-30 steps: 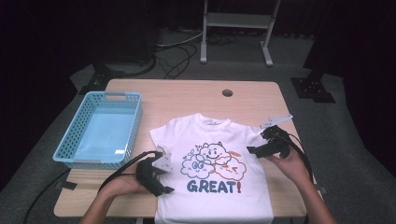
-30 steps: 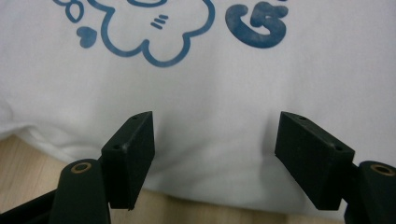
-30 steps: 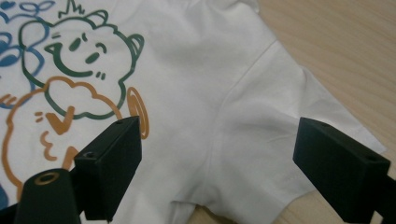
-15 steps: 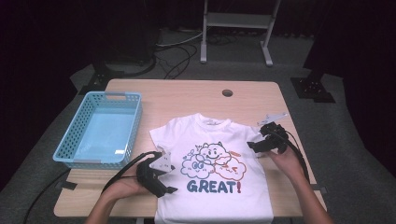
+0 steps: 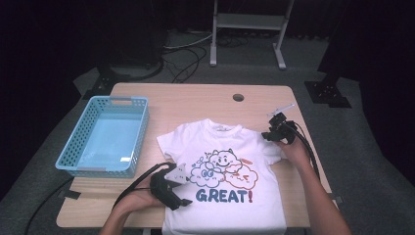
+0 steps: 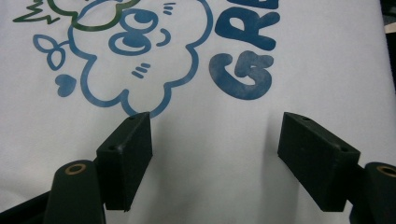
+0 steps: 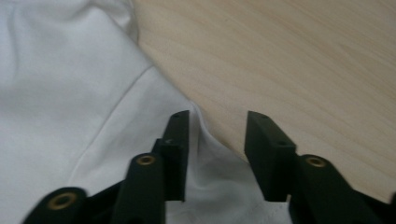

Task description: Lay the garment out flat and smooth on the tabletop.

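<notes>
A white T-shirt with a cartoon cloud print and the word GREAT! lies flat, front up, on the wooden table. My left gripper rests on the shirt's lower left part, beside the print. In the left gripper view the left gripper has its jaws spread wide over flat white cloth. My right gripper is at the shirt's right sleeve. Its jaws have just been closing, and in the right gripper view the right gripper straddles a raised fold of the sleeve's edge with a gap still showing.
A light blue plastic basket stands at the table's left side, with nothing in it. A round cable hole is at the far middle. Bare wood lies beyond the sleeve. Black cables trail from both grippers off the table's near edges.
My right gripper has moved away from the person and slightly left, to the edge of the right sleeve. The left gripper and the shirt have stayed put.
</notes>
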Demonstrator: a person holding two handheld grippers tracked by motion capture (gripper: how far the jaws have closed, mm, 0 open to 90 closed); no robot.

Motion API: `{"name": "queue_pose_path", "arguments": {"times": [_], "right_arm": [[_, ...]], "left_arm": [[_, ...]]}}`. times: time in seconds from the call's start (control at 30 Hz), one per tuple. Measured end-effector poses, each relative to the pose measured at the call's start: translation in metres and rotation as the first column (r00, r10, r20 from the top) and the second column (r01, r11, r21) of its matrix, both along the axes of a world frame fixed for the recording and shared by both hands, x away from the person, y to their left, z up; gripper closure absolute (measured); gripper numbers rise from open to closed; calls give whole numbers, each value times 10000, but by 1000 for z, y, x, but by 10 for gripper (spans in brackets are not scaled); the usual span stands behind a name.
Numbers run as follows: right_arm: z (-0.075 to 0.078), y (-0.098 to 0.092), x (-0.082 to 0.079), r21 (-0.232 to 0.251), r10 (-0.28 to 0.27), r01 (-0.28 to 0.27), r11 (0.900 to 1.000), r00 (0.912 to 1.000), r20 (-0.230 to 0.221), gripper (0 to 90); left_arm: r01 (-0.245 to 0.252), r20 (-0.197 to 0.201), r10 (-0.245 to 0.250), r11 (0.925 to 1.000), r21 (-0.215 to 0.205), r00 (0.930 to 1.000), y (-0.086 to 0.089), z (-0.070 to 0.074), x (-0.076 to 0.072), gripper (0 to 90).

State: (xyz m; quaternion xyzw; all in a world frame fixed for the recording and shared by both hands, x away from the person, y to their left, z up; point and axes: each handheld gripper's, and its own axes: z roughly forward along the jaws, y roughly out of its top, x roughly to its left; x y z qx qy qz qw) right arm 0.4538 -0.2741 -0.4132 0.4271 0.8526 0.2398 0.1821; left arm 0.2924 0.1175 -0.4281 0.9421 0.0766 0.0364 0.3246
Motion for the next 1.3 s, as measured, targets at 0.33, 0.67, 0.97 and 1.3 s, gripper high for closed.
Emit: {"name": "queue_pose_path", "arguments": {"times": [0.33,0.67,0.97,1.3], "right_arm": [[20,1,-17,-202,235,-223,9995,9978,621,882],[17,0,-21,-1307,-376,299,9910,9976,-573,784],[32,10,-26,92,269,-275,9996,9977,618,565],[3,55,-3,1177,846,-748,9902,9932,-801,433]], "left_arm": [[-64,-28,64,10000,-57,10000,1,0,0,256],[-135,-38,135,9999,32,9999,3,0,1,256],[-202,-33,202,9998,-29,9998,2,0,1,252],[-152,-88,152,9999,-10,9998,1,0,2,244]]}}
